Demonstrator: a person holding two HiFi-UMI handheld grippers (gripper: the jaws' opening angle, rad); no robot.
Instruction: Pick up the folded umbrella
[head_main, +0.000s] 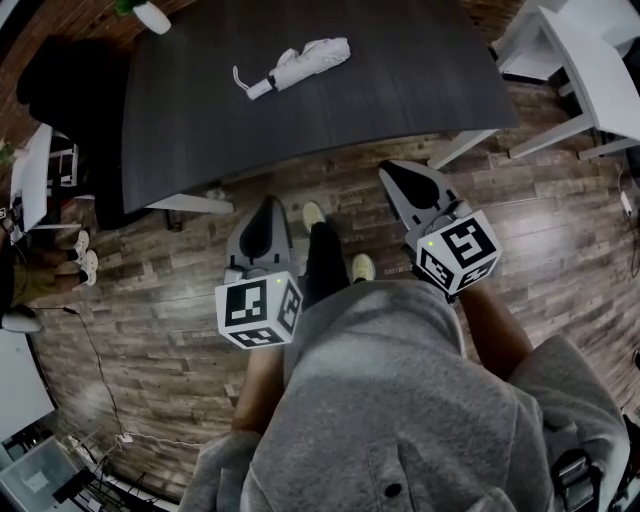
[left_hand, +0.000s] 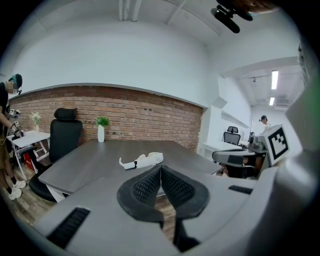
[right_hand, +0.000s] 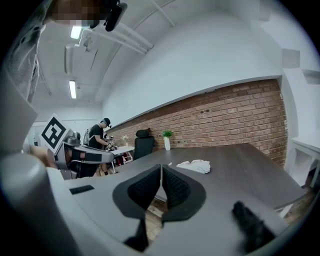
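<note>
"Since the folded umbrella (head_main: 295, 65) is what we want, where does it lie from you?"

"On the dark worktop (head_main: 420, 90), out toward the far side and well apart from both of my tongs. I'm standing on the wood floor (head_main: 150, 330) short of the near edge, so nothing is within reach yet."

"Which way does it run?"

"Its long axis slants across my line of approach. The handle end with its strap loop points near and left, and the bunched white canopy points far and right (as the head view has it). I judge the tongs must straddle it across that slant, somewhere near the middle."

"And which hand?"

"The left tongs (left_hand: 161, 168) sit closer to its line, and the umbrella shows just above and left of their tips. The right tongs (right_hand: 161, 168) stand further off to the side. Both pairs are clenched on nothing, pads pressed together, so I'd have to spread the left pair before reaching in over the edge."
</note>
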